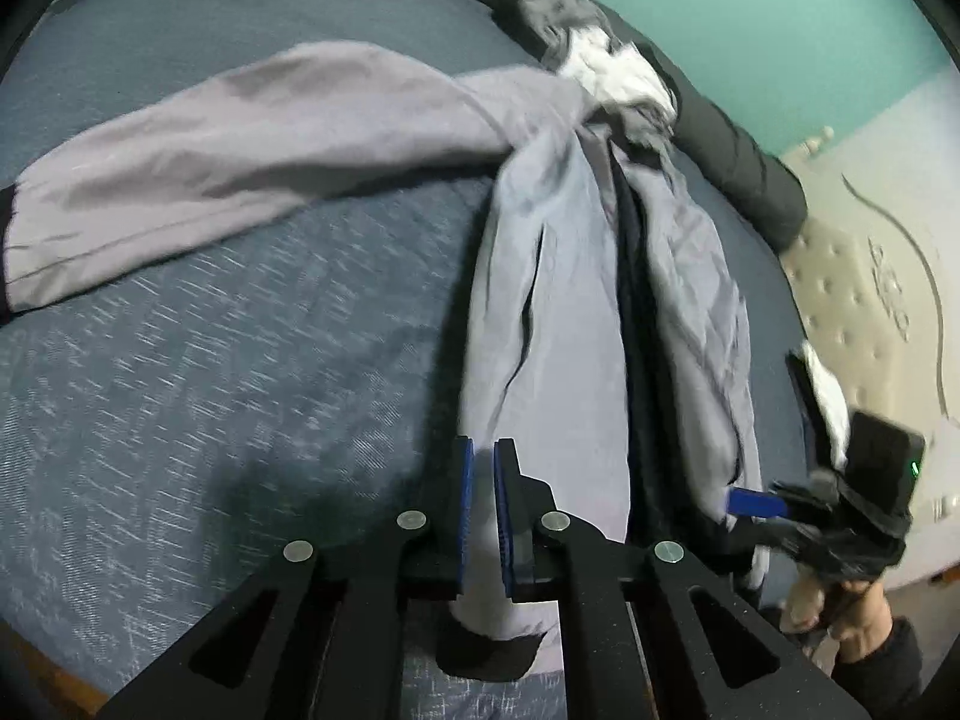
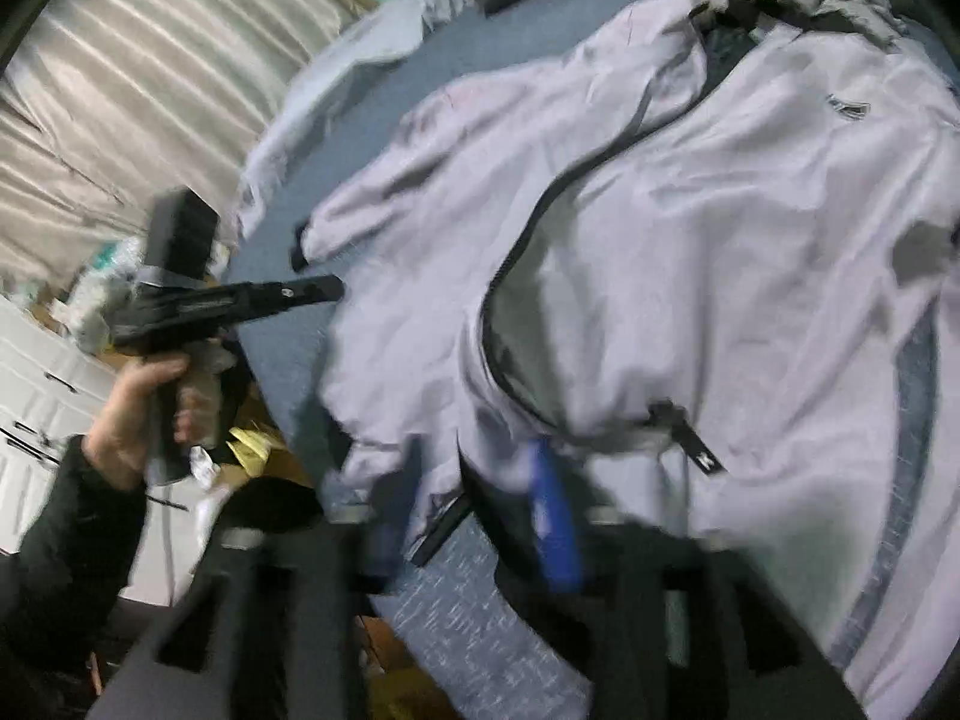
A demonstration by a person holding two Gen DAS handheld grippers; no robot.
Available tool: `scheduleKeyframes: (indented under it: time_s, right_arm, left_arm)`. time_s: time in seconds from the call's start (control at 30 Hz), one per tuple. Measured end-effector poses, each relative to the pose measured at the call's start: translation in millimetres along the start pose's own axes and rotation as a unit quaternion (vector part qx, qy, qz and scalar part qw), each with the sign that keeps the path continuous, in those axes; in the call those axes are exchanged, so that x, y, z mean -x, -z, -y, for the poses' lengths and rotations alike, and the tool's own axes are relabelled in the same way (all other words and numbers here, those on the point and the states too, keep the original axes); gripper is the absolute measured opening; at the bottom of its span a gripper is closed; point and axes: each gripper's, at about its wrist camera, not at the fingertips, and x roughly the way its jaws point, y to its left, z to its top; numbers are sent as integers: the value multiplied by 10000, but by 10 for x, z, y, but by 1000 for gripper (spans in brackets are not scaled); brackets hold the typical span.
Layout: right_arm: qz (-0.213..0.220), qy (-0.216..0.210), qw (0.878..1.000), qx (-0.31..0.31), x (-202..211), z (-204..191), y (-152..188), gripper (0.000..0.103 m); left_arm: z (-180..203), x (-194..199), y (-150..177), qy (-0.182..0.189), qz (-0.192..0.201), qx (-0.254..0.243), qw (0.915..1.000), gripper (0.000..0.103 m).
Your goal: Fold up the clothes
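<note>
A light grey zip jacket point(image 1: 558, 300) lies on a blue-grey bed point(image 1: 240, 390), one sleeve stretched out to the left. My left gripper point(image 1: 483, 510) is shut on the jacket's bottom edge, and cloth hangs out below its blue pads. In the right wrist view the jacket point(image 2: 720, 240) spreads open-fronted, with its dark zip running down the middle. My right gripper point(image 2: 468, 522) is blurred, and its fingers stand apart around the dark hem band. The same right gripper point(image 1: 756, 504) shows at the hem's right side. A hand point(image 2: 132, 414) holds the left gripper point(image 2: 336, 287) at the jacket's left edge.
A black coat point(image 1: 738, 144) and a white crumpled garment point(image 1: 618, 72) lie along the bed's far side. A quilted cream mattress point(image 1: 852, 276) stands to the right. Beyond the bed's left edge are pale curtains point(image 2: 120, 90), a white cabinet point(image 2: 36, 372) and floor clutter.
</note>
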Motion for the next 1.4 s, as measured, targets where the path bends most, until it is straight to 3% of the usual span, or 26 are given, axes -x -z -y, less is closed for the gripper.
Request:
scheduleKeyframes:
  time_s: [0.07, 0.17, 0.27, 0.4, 0.6, 0.8, 0.87, 0.93, 1.03, 1.2, 1.4]
  right_arm:
    - [152, 59, 9998, -63, 202, 70, 58, 58]
    - [487, 687, 9956, -405, 720, 415, 203, 60]
    - [691, 1203, 9835, -1160, 1166, 951, 431, 60]
    - [639, 1692, 9646, -1919, 1385, 1414, 772, 61]
    - [195, 1945, 9496, -2452, 1232, 1787, 1134, 61]
    - [7, 1874, 9492, -2530, 966, 1918, 1233, 60]
    - [16, 1855, 9499, -2517, 909, 1934, 1246, 50]
    - [-10, 1903, 9512, -2431, 874, 1928, 1250, 21]
    - [-48, 2022, 9538, -2221, 874, 1883, 1231, 5]
    - [171, 2140, 9570, -1951, 1164, 1800, 1105, 2]
    - [555, 2678, 9463, -1724, 1827, 1869, 819, 2]
  left_arm:
    - [11, 67, -69, -48, 171, 33, 9998, 17]
    - [92, 107, -169, -33, 361, -74, 9993, 21]
    - [222, 91, -248, 30, 528, -182, 9984, 21]
    - [463, 27, -290, 119, 659, -415, 9969, 22]
    - [849, -174, -292, 298, 753, -693, 9943, 22]
    - [1023, -338, -269, 298, 907, -720, 9928, 22]
    - [1012, -408, -255, 246, 963, -663, 9928, 22]
    - [974, -466, -233, 245, 1033, -518, 9930, 22]
    - [889, -558, -167, 202, 1158, -321, 9925, 22]
    - [835, -722, -66, 225, 1118, -281, 9931, 22]
    - [848, -657, -86, 259, 1303, -329, 9906, 22]
